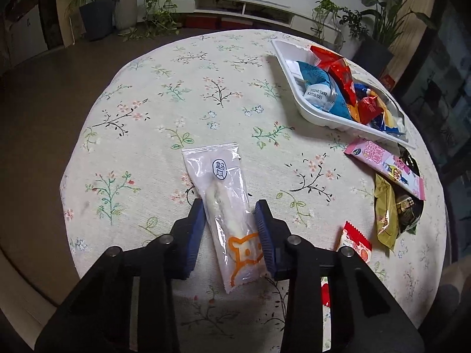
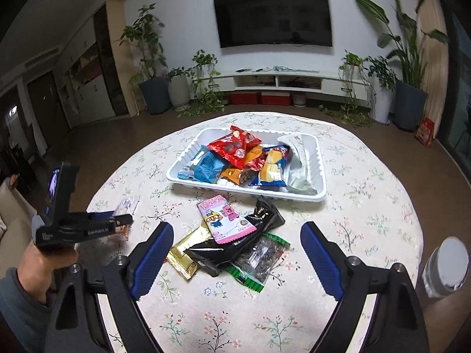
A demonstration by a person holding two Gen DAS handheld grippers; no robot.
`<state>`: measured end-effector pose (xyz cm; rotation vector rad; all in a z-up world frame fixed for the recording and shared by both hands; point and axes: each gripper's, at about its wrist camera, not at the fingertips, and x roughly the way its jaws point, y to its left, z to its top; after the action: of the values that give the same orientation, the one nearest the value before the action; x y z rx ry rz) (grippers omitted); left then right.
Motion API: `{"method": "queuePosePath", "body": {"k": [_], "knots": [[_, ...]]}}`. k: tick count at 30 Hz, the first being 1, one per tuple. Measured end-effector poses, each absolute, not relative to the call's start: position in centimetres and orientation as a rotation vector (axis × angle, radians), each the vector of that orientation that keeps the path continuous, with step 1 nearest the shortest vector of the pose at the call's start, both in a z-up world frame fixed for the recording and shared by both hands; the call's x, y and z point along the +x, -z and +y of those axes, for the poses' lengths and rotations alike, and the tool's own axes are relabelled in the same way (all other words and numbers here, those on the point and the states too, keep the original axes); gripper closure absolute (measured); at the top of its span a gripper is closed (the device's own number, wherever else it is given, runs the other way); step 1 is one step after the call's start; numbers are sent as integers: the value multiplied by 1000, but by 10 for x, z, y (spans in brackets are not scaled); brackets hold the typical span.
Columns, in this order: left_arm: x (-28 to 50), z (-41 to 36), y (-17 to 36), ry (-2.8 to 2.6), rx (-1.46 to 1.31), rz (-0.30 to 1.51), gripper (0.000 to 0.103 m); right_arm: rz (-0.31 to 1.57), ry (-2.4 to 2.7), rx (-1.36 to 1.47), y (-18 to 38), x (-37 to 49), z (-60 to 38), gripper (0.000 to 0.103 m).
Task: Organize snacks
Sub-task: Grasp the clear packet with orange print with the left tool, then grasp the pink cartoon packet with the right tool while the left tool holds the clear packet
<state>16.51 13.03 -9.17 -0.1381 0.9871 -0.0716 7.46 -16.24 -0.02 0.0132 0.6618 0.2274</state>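
A clear snack packet [image 1: 226, 206] with an orange bear print lies on the flowered tablecloth. My left gripper [image 1: 229, 209] straddles its lower half, and both blue pads touch its sides. The right wrist view shows that gripper [image 2: 123, 220] in a hand at the left, with the packet [image 2: 128, 206] at its tips. My right gripper [image 2: 238, 229] stands wide open over a loose pile: a pink cartoon packet [image 2: 223, 217], a black one [image 2: 250, 235], a gold one [image 2: 188, 250] and a green one [image 2: 259, 261]. Behind them is a white tray [image 2: 182, 182] full of several snacks.
The tray [image 1: 282, 67] sits at the table's far right in the left wrist view, with the pink packet [image 1: 385, 167], gold packet [image 1: 385, 214] and a small red packet [image 1: 354, 241] near the right edge. A white container [image 2: 446, 264] stands off the table's right rim.
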Motion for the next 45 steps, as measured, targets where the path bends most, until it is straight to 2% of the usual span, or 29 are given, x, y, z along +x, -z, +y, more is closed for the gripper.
{"method": "queuePosePath", "body": {"k": [6, 15, 20, 37, 39, 45], "knots": [[163, 129, 91, 108, -148, 984, 82, 683, -295, -126, -2, 92, -140, 18], [160, 119, 87, 191, -171, 971, 83, 834, -423, -248, 25, 140, -108, 41], [160, 114, 88, 232, -185, 978, 84, 931, -452, -260, 47, 166, -101, 47], [163, 105, 93, 279, -188, 999, 84, 1039, -434, -268, 65, 190, -105, 50], [163, 105, 94, 280, -190, 999, 84, 1041, -444, -277, 65, 191, -102, 56], [164, 105, 94, 283, -192, 1000, 84, 1034, -462, -280, 66, 190, -99, 61]]}}
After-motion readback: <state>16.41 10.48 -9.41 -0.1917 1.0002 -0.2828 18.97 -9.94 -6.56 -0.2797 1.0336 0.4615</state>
